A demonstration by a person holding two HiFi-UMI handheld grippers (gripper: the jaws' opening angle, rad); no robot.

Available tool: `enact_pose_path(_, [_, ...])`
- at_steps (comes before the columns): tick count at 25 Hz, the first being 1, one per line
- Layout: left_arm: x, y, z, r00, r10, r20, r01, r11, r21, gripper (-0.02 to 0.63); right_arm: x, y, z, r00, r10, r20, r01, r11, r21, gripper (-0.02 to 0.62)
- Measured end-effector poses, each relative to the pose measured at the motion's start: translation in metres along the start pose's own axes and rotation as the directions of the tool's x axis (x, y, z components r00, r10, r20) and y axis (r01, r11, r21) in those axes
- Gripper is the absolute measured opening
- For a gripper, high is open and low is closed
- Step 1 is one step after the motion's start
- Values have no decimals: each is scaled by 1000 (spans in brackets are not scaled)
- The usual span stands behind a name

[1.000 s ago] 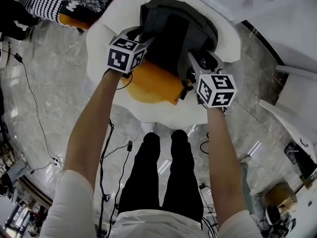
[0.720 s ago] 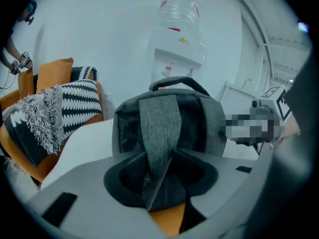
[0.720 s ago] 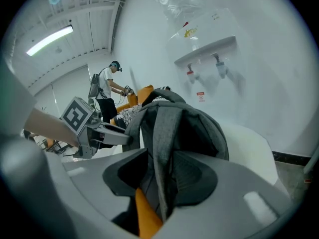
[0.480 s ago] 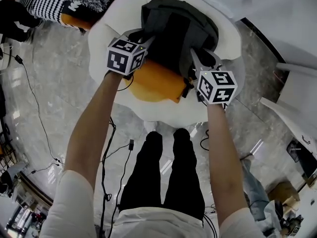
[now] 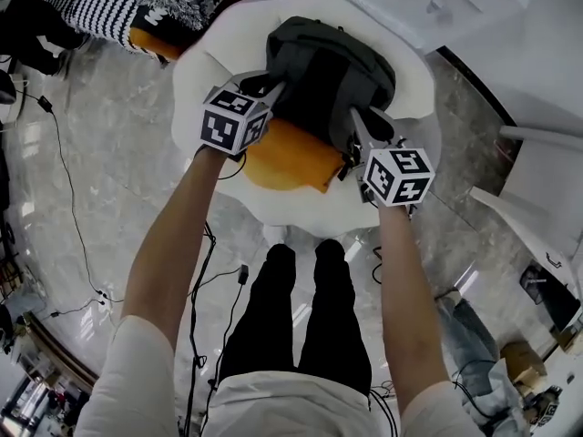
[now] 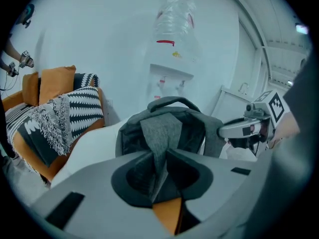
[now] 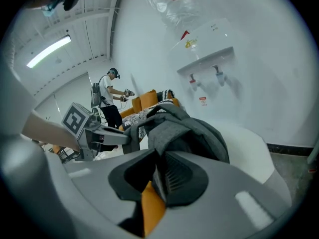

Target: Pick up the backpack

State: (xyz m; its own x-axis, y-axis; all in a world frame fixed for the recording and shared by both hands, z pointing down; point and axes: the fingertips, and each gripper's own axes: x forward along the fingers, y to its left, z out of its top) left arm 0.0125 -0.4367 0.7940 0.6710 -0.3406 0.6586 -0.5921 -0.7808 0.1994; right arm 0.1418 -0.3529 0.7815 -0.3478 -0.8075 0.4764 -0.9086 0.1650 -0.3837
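Observation:
A dark grey backpack (image 5: 330, 71) stands on a white round seat (image 5: 205, 71) over an orange cushion (image 5: 290, 157). My left gripper (image 5: 271, 89) has just been closing and is shut on the backpack's grey left shoulder strap (image 6: 160, 133), which runs between its pads. My right gripper (image 5: 357, 126) has also just been closing and is shut on the other strap (image 7: 167, 131). In the left gripper view the backpack (image 6: 169, 126) with its top handle rises right ahead, the right gripper (image 6: 239, 129) beside it. In the right gripper view the backpack (image 7: 187, 128) fills the middle.
A water dispenser (image 6: 172, 59) stands against the white wall behind the seat. A sofa with a black and white throw (image 5: 127, 3) and orange cushions lies at the far left. Cables (image 5: 64, 189) run over the marble floor. Another person (image 7: 110, 101) stands far off.
Both grippers have closed on the backpack's straps and have lifted a little, away from the orange cushion. The backpack has shifted slightly with them.

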Motion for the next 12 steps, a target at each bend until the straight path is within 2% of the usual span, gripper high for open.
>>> enact_pose_path(12, [-43,-27,4,1000,4,-24,-5,999,-33,60,-44,17,7,999,29,-16,-28,998,63,46])
